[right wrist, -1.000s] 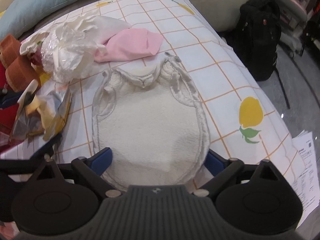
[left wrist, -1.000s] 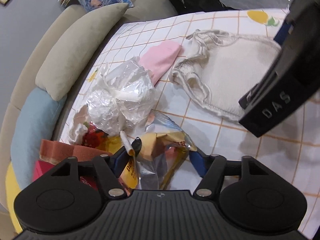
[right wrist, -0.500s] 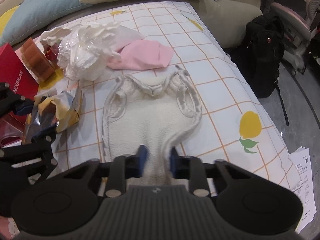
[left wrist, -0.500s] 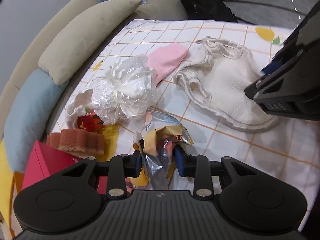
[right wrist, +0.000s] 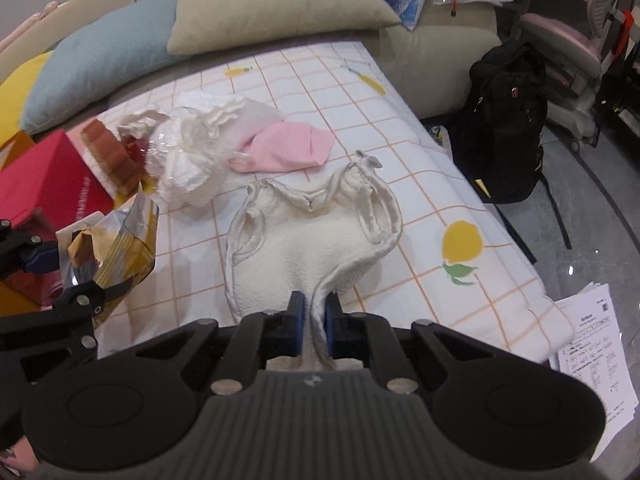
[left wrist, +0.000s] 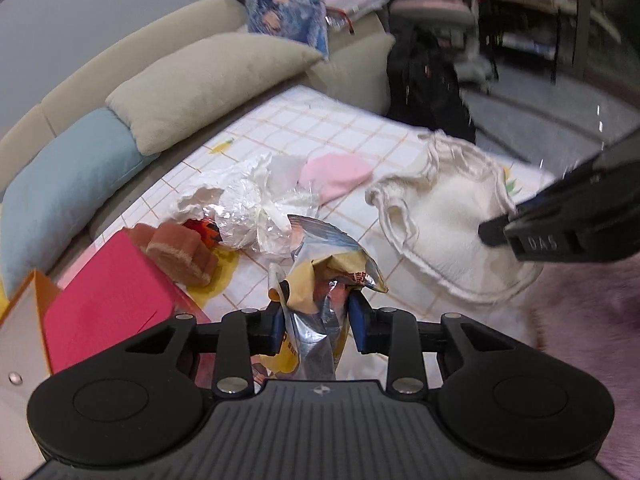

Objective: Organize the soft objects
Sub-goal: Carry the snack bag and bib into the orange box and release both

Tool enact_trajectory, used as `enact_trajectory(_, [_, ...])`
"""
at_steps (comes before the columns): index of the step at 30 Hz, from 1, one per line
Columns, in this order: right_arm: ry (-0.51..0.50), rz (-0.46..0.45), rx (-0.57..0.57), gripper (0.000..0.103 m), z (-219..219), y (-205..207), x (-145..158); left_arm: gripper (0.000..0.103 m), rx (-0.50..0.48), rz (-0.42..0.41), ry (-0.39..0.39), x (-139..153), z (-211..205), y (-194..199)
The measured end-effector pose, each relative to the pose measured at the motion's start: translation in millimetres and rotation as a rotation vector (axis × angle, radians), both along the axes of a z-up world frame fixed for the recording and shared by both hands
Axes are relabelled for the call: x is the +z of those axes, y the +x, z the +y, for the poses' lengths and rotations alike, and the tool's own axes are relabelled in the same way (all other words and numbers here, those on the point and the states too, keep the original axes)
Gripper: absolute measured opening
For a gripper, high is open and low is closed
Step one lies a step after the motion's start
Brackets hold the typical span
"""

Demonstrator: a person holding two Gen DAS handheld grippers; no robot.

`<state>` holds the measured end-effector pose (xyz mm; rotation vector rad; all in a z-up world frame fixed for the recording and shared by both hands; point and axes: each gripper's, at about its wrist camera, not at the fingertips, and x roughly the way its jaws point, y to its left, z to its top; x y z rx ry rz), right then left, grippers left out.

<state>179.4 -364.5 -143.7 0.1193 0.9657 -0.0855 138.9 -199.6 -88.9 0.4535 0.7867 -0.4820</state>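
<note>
A cream fleece vest (right wrist: pixel 304 240) lies on the checked sheet (right wrist: pixel 360 92). Its near hem is bunched and lifted between the pads of my right gripper (right wrist: pixel 314 316), whose jaws are closing on it. My left gripper (left wrist: pixel 318 312) is shut on a crumpled yellow and silver snack bag (left wrist: pixel 332 264), raised off the sheet. A pink cloth (left wrist: pixel 336 174) lies flat beyond them. The left wrist view shows the vest (left wrist: pixel 444 224) hanging from the right gripper's tip (left wrist: pixel 496 232).
Crumpled clear plastic and white paper (left wrist: pixel 256 208), a brown sponge-like block (left wrist: pixel 180 248) and a red box (left wrist: pixel 112 304) crowd the left. Blue (right wrist: pixel 100 56) and beige (right wrist: pixel 272 8) cushions line the back. A black backpack (right wrist: pixel 504 136) and papers (right wrist: pixel 592 344) are on the floor.
Both grippers went from open to shut, the left on the snack bag and the right on the vest's hem. Both then rose, lifting the bag and pulling the hem up.
</note>
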Motion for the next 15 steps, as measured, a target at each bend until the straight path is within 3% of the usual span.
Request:
enact_trajectory(6, [0.013, -0.064, 0.033, 0.008, 11, -37, 38, 0.036, 0.069, -0.032, -0.159, 44, 38, -30])
enact_trajectory(11, [0.039, -0.135, 0.124, 0.008, 39, -51, 73, 0.036, 0.189, -0.057, -0.298, 80, 88, -46])
enact_trajectory(15, [0.082, -0.195, 0.227, 0.008, 74, -46, 100, 0.036, 0.3, -0.086, -0.342, 99, 129, -47])
